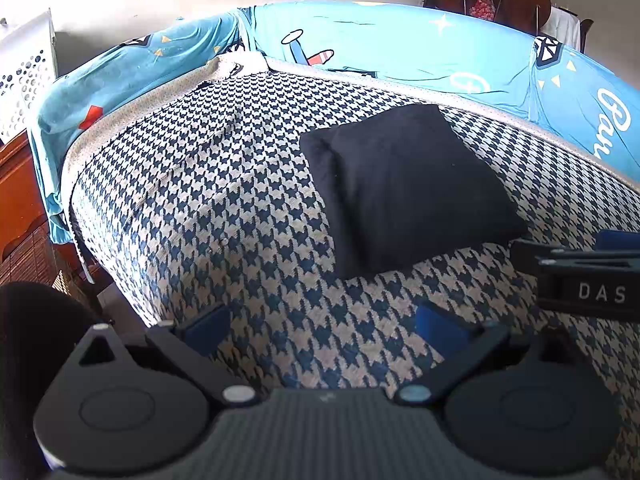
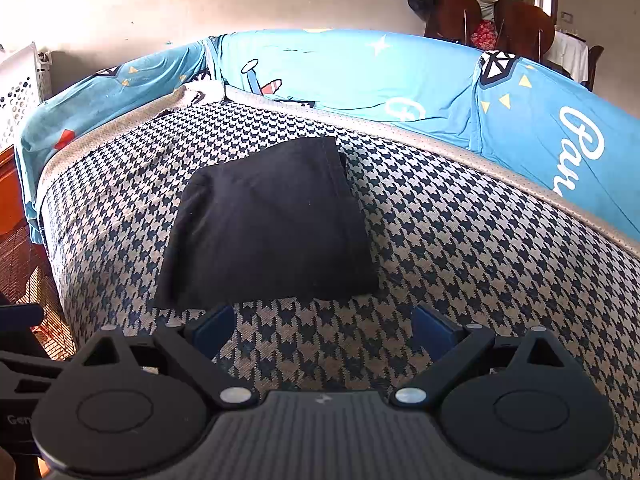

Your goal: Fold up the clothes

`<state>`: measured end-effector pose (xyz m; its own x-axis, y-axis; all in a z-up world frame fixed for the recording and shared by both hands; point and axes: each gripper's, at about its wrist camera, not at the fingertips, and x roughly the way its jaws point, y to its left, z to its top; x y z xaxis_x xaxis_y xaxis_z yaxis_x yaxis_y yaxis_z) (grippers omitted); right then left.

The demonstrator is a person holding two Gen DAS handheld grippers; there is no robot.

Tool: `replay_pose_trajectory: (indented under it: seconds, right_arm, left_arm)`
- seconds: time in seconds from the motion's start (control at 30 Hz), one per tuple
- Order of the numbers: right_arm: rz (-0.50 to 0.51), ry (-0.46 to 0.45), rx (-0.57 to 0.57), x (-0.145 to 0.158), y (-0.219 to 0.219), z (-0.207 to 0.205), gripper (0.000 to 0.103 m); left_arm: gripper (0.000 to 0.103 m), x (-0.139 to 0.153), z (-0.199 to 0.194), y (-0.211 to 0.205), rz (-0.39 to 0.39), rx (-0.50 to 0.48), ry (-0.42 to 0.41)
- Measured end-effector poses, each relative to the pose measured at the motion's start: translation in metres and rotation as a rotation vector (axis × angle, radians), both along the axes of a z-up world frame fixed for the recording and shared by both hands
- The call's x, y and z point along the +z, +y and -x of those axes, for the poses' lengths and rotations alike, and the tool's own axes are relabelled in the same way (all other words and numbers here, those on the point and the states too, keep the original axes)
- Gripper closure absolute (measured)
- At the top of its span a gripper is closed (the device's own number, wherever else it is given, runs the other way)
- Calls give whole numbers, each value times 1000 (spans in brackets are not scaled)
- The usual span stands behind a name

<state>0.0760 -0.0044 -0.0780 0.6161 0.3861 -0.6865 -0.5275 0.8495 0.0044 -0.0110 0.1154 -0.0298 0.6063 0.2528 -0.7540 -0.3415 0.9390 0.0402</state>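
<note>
A black garment [image 1: 404,188] lies folded into a compact rectangle on the houndstooth bed cover [image 1: 192,200]. In the right wrist view the same black garment [image 2: 268,224] sits straight ahead, just beyond the fingers. My left gripper [image 1: 324,328] is open over bare cover, to the near left of the garment, holding nothing. My right gripper [image 2: 324,328] is open too, its blue pads a short way in front of the garment's near edge, not touching it. The right gripper's body [image 1: 588,276] shows at the right edge of the left wrist view.
A blue printed sheet [image 2: 360,76] wraps the raised bolster along the bed's far side. A white perforated basket [image 1: 24,80] stands at the far left. Brown wooden chairs with piled clothes [image 2: 488,12] stand behind the bed. The bed's left edge [image 2: 56,248] drops to the floor.
</note>
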Motion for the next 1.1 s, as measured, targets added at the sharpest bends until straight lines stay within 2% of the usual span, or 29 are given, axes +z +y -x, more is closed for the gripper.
replay_pose_trajectory:
  seconds: [1.1]
  right_arm:
    - [5,4,5,-1,1,0,7]
  left_arm:
    - [0,-1,0,0,1,1,9]
